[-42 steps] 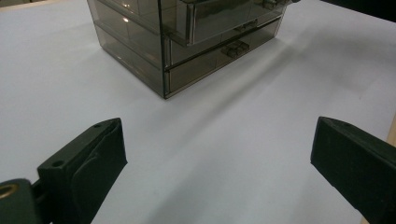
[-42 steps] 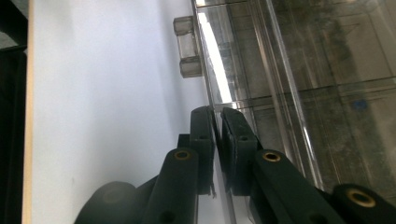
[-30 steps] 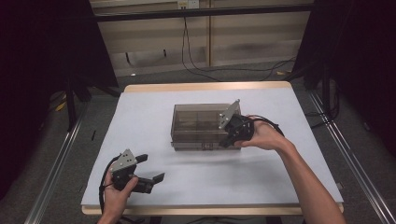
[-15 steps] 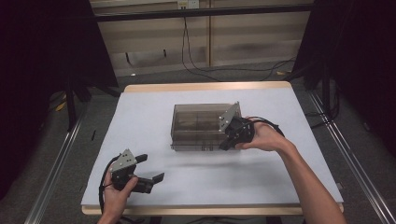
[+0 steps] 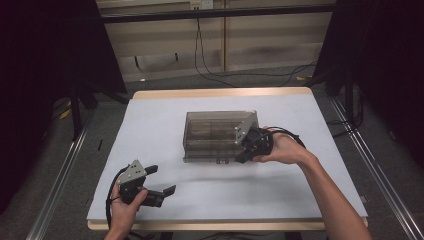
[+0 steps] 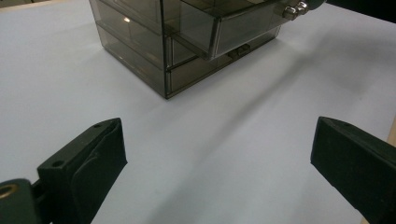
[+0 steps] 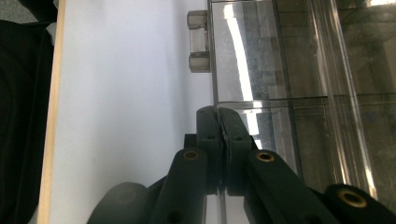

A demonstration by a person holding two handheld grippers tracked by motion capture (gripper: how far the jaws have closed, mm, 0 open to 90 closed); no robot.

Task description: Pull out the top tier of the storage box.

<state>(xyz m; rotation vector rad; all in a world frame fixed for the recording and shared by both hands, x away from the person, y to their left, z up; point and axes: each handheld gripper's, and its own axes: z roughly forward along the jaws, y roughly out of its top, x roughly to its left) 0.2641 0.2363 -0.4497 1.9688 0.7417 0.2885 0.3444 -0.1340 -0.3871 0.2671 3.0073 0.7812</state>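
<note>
Left gripper gapes wide; right gripper is clamped closed.

The drawer box is glossy, smoke-tinted transparent plastic. The table has a smooth matt white top with a wood edge.

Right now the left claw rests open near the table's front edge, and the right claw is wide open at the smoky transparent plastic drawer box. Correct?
Not quite. The right claw is shut, jaws pressed together at the smoky transparent plastic drawer box, as the right gripper view shows. The left claw does rest open near the white table's front edge.
</note>
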